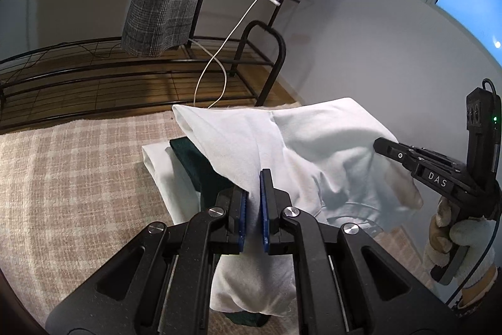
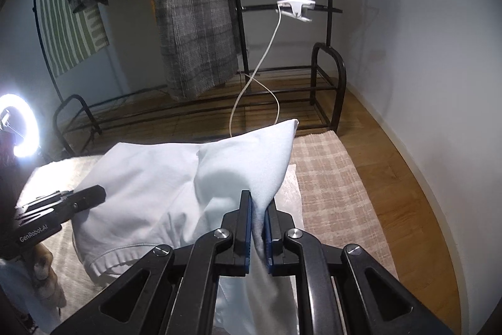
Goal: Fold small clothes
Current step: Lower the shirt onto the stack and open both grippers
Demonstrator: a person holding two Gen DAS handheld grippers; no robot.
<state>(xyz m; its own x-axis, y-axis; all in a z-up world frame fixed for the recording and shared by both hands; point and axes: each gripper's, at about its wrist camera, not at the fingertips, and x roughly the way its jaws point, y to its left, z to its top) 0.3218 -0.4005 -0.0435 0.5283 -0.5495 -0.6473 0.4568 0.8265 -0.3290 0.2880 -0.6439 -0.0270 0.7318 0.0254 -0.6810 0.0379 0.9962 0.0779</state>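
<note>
the pale blue garment (image 1: pixel 301 146) hangs lifted above the checked blanket (image 1: pixel 78 178), over a folded white cloth (image 1: pixel 163 175) and a dark green one (image 1: pixel 194 159). the left tongs (image 1: pixel 252 193) pinch one edge of it, the right tongs (image 2: pixel 258 218) pinch another. a clothes rack (image 2: pixel 282 102) stands behind.

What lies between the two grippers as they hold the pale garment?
Only the pale garment itself, draped from the left gripper across to the right gripper; both wrist views show it.
</note>
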